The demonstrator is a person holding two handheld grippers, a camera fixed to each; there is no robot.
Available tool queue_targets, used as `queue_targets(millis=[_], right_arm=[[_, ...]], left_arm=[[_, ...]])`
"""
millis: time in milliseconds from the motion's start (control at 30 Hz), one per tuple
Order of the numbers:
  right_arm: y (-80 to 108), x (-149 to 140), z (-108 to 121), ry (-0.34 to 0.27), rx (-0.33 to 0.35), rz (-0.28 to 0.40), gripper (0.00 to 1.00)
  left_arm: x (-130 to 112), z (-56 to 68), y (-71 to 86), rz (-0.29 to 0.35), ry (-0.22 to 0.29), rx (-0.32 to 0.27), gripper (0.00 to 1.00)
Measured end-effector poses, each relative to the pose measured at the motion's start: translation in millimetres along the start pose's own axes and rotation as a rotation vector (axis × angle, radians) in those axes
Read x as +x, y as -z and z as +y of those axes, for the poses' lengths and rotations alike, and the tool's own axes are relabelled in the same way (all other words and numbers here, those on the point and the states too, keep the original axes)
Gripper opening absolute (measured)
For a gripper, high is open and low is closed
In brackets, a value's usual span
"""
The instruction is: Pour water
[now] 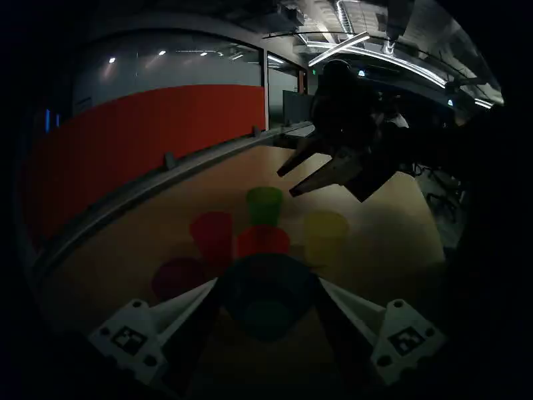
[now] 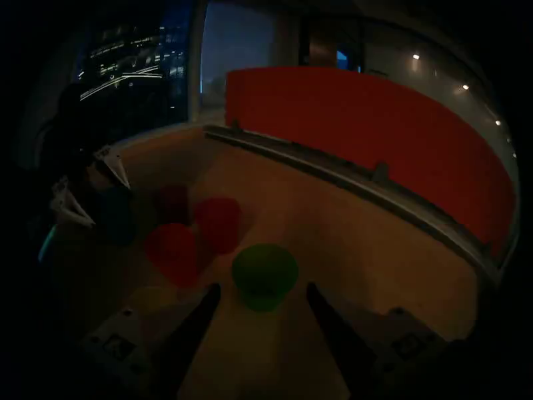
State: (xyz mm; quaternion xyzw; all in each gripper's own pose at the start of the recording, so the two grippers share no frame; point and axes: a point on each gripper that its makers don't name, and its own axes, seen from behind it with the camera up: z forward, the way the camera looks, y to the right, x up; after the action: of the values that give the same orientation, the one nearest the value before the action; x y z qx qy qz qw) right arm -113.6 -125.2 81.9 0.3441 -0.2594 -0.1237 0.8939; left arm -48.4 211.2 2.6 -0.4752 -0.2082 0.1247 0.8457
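The scene is very dim. In the left gripper view my left gripper (image 1: pixel 268 283) is shut on a dark teal cup (image 1: pixel 266 303) that sits between its fingers. Beyond it on the wooden table (image 1: pixel 373 233) stand a green cup (image 1: pixel 264 203), two red cups (image 1: pixel 213 233) (image 1: pixel 263 240), a dark red cup (image 1: pixel 178 277) and a yellow cup (image 1: pixel 325 233). My right gripper (image 1: pixel 286 183) hovers open above the far cups. In the right gripper view my right gripper (image 2: pixel 261 290) stands open with the green cup (image 2: pixel 264 275) just ahead between its fingertips, untouched.
A red partition (image 2: pixel 373 127) on a grey rail (image 2: pixel 346 173) runs along the table's edge. In the right gripper view the red cups (image 2: pixel 174 252) (image 2: pixel 218 223) stand left of the green one. The left gripper (image 2: pixel 106 203) with the teal cup (image 2: pixel 116 213) is at far left.
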Motion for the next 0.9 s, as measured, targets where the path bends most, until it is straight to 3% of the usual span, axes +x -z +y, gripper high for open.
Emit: queue_targets(millis=[267,900], right_arm=[[-18.7,-11.1,1.4,0.000,0.000,-0.027,1.00],[-53.3,-16.3,2.3,0.019,0.004,-0.066,1.00]], left_arm=[[16.6,-5.4,12.2,0.035,0.003,0.023,0.90],[30.4,-16.7,36.1,0.078,0.033,0.064,0.90]])
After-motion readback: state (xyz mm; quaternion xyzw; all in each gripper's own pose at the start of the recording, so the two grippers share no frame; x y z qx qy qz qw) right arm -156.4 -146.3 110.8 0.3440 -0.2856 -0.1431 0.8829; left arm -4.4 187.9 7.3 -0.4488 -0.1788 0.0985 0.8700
